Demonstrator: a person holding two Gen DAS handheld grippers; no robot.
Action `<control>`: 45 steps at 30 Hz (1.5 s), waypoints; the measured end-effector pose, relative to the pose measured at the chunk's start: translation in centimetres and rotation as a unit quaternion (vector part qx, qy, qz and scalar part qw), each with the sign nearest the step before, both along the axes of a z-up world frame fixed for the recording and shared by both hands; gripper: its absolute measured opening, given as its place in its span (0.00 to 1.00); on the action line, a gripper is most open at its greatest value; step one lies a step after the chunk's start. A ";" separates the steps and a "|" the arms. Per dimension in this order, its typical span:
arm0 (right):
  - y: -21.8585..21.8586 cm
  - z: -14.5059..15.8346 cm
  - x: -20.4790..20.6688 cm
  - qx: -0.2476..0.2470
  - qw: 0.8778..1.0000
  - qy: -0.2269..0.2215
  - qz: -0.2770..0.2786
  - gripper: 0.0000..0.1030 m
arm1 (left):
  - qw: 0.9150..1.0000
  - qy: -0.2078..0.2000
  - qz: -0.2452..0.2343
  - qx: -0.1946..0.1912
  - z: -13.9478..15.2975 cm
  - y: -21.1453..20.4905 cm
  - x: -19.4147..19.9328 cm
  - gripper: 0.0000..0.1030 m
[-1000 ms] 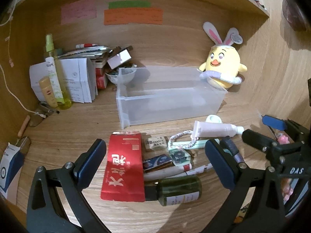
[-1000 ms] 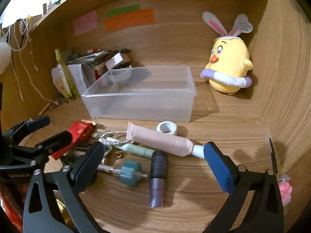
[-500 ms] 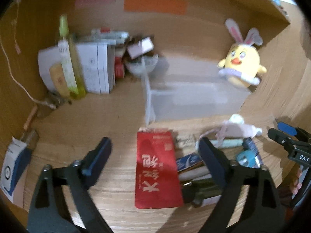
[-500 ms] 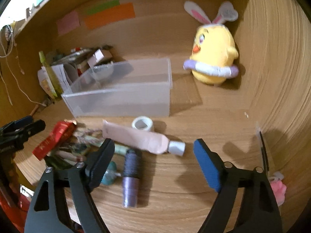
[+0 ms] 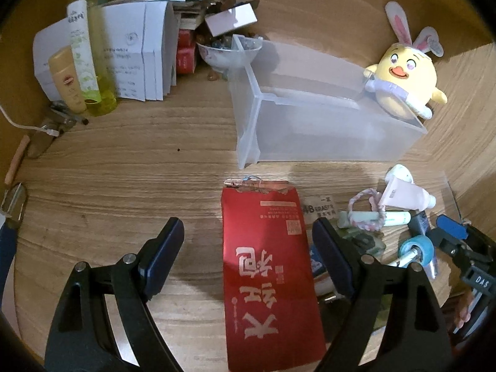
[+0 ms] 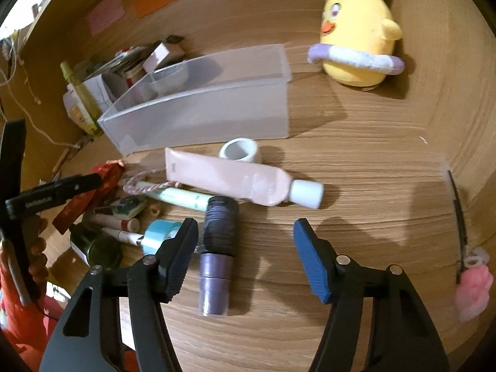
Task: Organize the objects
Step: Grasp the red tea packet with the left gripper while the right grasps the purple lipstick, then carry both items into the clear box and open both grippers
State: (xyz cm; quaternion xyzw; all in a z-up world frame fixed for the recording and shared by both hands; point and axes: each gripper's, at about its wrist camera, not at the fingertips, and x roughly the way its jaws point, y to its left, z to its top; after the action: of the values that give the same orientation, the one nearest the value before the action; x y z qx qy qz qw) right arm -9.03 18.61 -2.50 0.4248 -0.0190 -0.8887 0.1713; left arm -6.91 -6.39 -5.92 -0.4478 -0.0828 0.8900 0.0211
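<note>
A red foil packet [image 5: 266, 266] lies flat on the wooden desk between the fingers of my left gripper [image 5: 248, 235], nearer the right finger; the jaws stand open and touch nothing. My right gripper [image 6: 245, 229] hangs over a purple-and-black tube [image 6: 218, 248], which lies between its fingers close to the left one. Its jaws are closing, and the pads are still apart from the tube. Behind it lie a pink tube [image 6: 229, 179], a white tape roll [image 6: 238, 150] and a mint stick [image 6: 179, 198]. An empty clear plastic bin [image 5: 310, 124] stands further back.
A yellow plush chick [image 6: 356, 52] sits at the back right. Papers, bottles [image 5: 90, 62] and a bowl [image 5: 226, 52] crowd the back left. A dark green bottle [image 6: 99, 248], a teal-capped item [image 6: 158, 235] and pens lie in the pile. A pink charm [image 6: 474, 288] lies at the right wall.
Both grippers have come down closer to the desk. The left view has shifted so the red packet now sits between its fingers. The right jaws have narrowed around the purple tube.
</note>
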 end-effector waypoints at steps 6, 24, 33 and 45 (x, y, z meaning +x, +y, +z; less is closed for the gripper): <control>-1.1 -1.1 -0.8 0.009 1.000 -0.017 0.013 0.42 | 1.000 -0.011 -0.002 0.000 -0.5 0.2 -1.0 0.74; 0.4 0.5 -0.5 -0.011 1.000 0.019 -0.010 0.23 | 1.000 0.015 0.008 -0.026 0.5 -0.1 -0.8 0.53; 1.3 4.9 -1.4 -0.042 0.996 0.077 -0.004 0.23 | 0.997 0.063 0.037 -0.012 4.5 -1.0 0.5 0.53; 0.5 11.3 -3.8 -0.038 0.984 0.176 0.012 0.23 | 0.989 0.139 0.035 -0.029 10.2 0.3 -0.3 0.53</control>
State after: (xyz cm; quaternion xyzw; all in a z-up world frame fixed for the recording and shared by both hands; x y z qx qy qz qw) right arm -12.85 19.12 8.82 0.2551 -0.0167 -0.9461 0.1987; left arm -7.24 -6.09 4.27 -0.3165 -0.0687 0.9460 -0.0123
